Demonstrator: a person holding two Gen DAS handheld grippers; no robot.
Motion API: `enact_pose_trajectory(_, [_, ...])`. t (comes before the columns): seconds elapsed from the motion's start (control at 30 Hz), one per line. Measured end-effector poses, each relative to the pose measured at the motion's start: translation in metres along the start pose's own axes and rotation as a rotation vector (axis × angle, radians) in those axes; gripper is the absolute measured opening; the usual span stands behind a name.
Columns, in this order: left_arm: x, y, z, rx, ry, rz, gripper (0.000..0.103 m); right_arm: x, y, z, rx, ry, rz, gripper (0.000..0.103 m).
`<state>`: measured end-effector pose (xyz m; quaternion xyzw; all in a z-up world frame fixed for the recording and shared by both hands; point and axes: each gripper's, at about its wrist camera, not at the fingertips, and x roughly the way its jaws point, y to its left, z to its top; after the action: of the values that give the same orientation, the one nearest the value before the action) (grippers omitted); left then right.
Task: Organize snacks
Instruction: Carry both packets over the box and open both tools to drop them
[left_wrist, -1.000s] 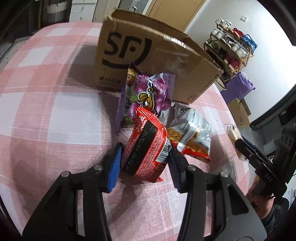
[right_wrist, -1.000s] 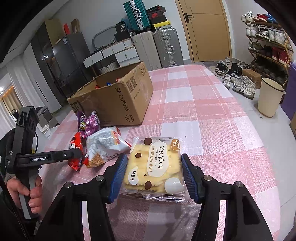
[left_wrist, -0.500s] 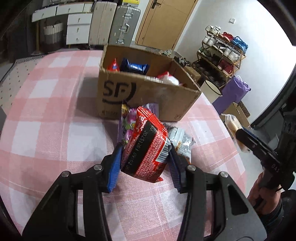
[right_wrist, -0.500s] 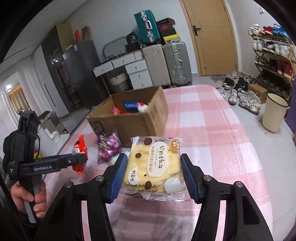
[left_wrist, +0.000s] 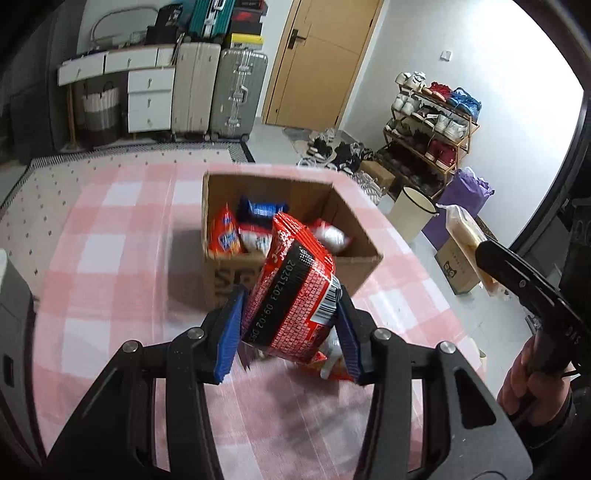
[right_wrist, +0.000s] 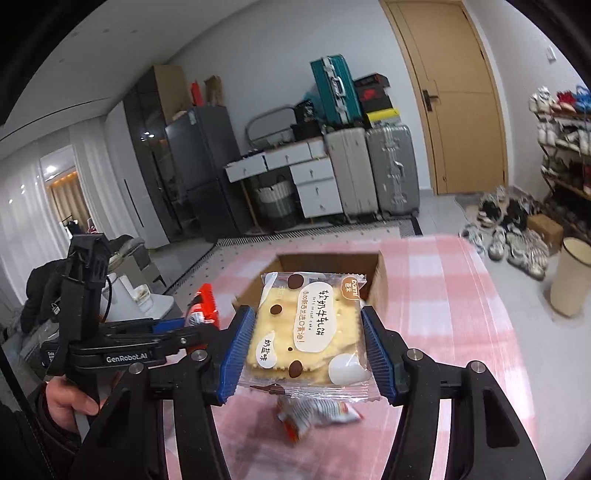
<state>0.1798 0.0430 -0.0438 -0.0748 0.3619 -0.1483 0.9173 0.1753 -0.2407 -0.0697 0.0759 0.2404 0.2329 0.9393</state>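
Both packets are now lifted off the table (left_wrist: 110, 258): left gripper (left_wrist: 290, 332) clamps the red packet (left_wrist: 291, 295), right gripper (right_wrist: 308, 354) the biscuit pack (right_wrist: 306, 328), probably bound for the box (left_wrist: 354, 258).

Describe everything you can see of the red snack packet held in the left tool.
The red snack packet is glossy plastic film with a black band carrying a printed date, plus a white barcode patch. It stands tilted, lifted off the checked tablecloth, pinched between the left tool's blue pads, in front of the open cardboard box.
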Motion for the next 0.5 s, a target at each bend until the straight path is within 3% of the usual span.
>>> enact_pose_trajectory(0.5, [-0.011, 0.002, 0.068, -0.007, -0.022, -0.035, 0.044, 0.022, 0.018, 0.070, -0.009, -0.050, 0.076, 0.059])
